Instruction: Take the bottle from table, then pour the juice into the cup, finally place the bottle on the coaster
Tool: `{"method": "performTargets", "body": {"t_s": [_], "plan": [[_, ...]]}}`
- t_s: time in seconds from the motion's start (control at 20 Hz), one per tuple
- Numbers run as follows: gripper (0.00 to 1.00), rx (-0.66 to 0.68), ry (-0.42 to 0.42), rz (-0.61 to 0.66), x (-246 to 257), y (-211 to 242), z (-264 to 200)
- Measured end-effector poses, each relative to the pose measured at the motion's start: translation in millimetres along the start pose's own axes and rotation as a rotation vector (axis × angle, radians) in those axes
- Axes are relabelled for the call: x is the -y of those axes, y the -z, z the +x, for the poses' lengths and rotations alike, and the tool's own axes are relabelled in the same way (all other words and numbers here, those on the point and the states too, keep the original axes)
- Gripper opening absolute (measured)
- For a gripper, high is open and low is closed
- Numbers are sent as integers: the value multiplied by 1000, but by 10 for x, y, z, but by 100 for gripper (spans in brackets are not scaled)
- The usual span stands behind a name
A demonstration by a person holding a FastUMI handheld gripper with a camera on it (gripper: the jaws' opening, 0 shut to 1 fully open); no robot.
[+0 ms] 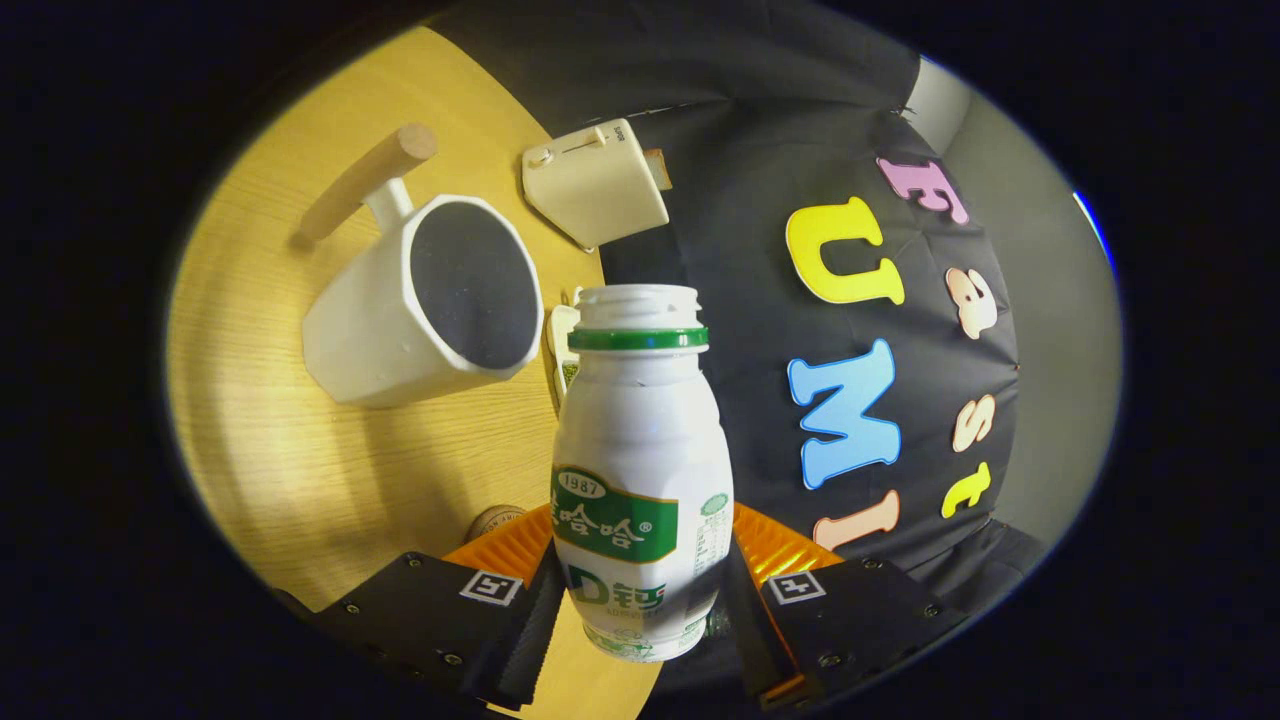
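Observation:
My gripper [640, 590] is shut on a small white bottle [640, 470] with a green label and a green neck ring; both fingers press on its lower body. The bottle's mouth is uncapped and points away from me. The whole view is rolled, so the table stands tilted behind the bottle. A white faceted cup [420, 300] with a dark inside and a wooden stick handle [365, 180] stands on the wooden table [300, 460], beyond the fingers and to the left of the bottle's neck. A round brownish disc [497, 520], perhaps the coaster, peeks out beside the left finger.
A cream-coloured toaster-like box [595, 185] sits on the table beyond the cup, near the table's far edge. A small white and green object [562, 345] lies behind the bottle's neck, mostly hidden. The black cloth wall rises past the table edge.

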State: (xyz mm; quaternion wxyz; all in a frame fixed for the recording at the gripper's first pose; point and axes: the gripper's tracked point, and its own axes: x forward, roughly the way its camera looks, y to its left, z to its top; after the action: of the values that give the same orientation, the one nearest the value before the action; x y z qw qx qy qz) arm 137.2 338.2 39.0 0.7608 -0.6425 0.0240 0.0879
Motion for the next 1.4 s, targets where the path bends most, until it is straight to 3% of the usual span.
{"method": "performTargets", "body": {"t_s": [1.4], "plan": [[74, -17, 52, -347, 137, -53, 50]]}}
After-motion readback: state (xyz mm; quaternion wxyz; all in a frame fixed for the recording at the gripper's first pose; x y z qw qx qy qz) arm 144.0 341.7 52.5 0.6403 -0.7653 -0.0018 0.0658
